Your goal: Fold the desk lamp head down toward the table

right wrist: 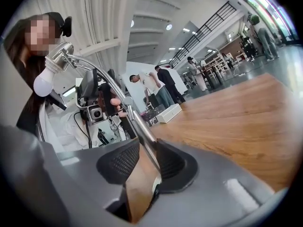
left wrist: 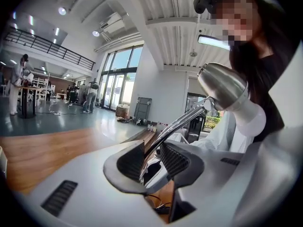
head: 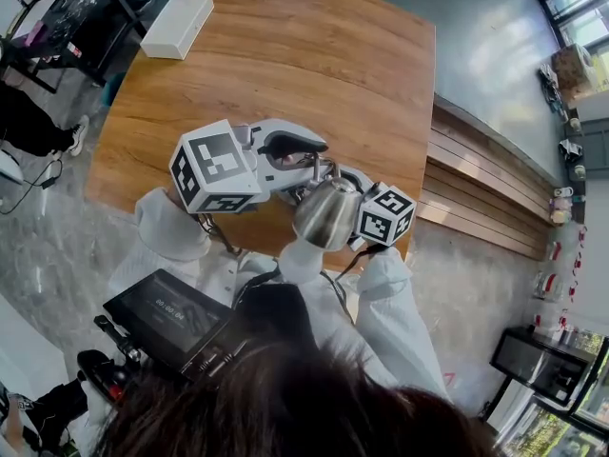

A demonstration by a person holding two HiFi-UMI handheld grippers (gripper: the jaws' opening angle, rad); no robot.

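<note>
both half-open: left gripper (left wrist: 151, 162) and right gripper (right wrist: 142, 162) straddle the lamp arm (left wrist: 182, 119) unclamped, likely bracing it to fold the lamp head (left wrist: 222, 86).

Daylight pours in from the tall windows (left wrist: 118, 79) far ahead of my left gripper (left wrist: 152, 157), and a ceiling light (left wrist: 215, 41) burns white above it, so the hall reads bright. The steel lamp head (left wrist: 222, 86) up to that gripper's right carries hot streaks of glare, and the lamp arm (left wrist: 180, 122) gleams too. In the head view the table (head: 285, 46) beyond both grippers is evenly lit, with only soft shadows. Both gripper views bend hard at the rim and fall into black corners. The body of my right gripper (right wrist: 147, 155), nearest its lens, looks soft and smeared. The hall beyond it stays fairly sharp.
</note>
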